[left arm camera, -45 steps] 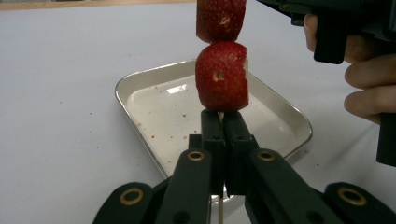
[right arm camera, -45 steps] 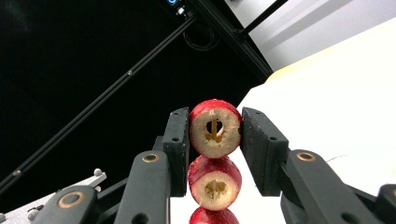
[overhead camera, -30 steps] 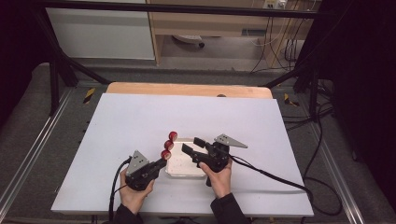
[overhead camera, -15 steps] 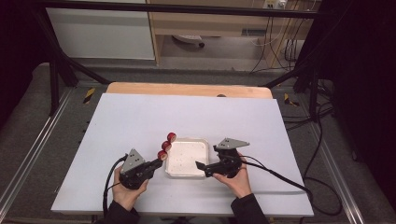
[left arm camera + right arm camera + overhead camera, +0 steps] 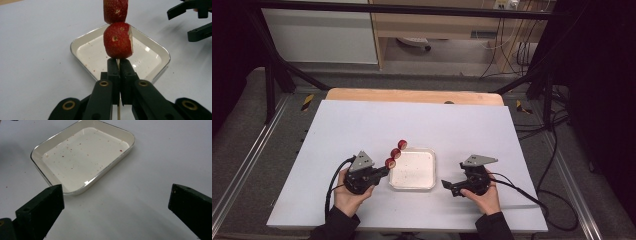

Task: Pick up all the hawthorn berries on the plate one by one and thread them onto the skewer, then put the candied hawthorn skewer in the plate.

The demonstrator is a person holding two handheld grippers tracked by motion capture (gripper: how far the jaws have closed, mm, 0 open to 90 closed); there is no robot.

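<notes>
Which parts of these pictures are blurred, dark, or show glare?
High view: the room around the table is dark, and the picture is soft. Left gripper view: the left claw and skewered strawberries are sharp, the right claw farther off slightly blurred. Right gripper view: the tray rim glints, and the near right claw looks soft.

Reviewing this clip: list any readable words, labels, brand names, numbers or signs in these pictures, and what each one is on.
None can be read.
The white tray bears red specks only, no print.
The skewer of red fruit pieces, clamped in the left gripper, carries no label.
The open right gripper and the white table show no markings.
Yellow-and-black hazard tape beside the table has stripes, no letters.
</notes>
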